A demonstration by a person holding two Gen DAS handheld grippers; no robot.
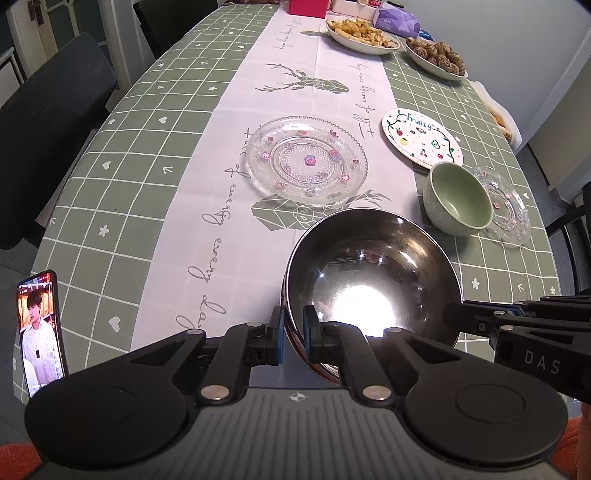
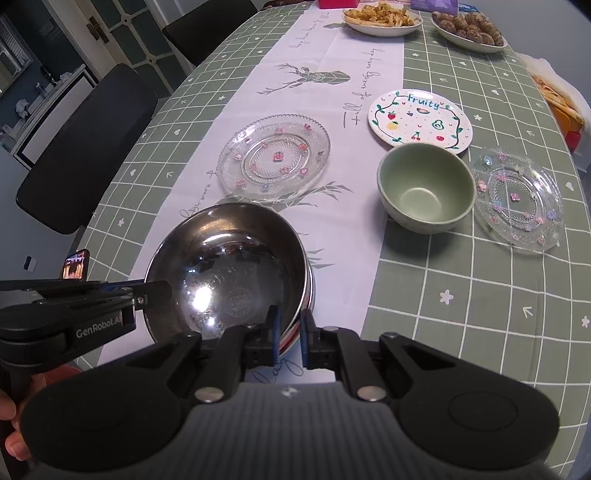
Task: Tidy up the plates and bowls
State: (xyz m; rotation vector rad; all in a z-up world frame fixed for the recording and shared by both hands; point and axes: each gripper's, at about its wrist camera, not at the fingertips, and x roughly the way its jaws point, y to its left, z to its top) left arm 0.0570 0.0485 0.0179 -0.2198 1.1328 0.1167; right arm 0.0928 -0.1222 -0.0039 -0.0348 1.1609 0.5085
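A shiny steel bowl (image 1: 369, 280) sits near the table's front edge; it also shows in the right wrist view (image 2: 229, 273). My left gripper (image 1: 293, 336) is shut on its near-left rim. My right gripper (image 2: 289, 338) is shut on its near-right rim. Beyond it stand a large clear glass plate (image 1: 306, 160), a green ceramic bowl (image 1: 458, 199), a white "Fruity" plate (image 1: 421, 136) and a small glass plate (image 1: 511, 206). These also show in the right wrist view: the large glass plate (image 2: 275, 157), the green bowl (image 2: 424, 184), the "Fruity" plate (image 2: 419, 120), the small glass plate (image 2: 517, 197).
Two white dishes of food (image 1: 360, 33) (image 1: 436, 55) stand at the far end. A phone (image 1: 38, 332) leans at the front left edge. Dark chairs (image 2: 88, 147) stand along the left side. The green checked tablecloth (image 2: 461, 295) covers the table.
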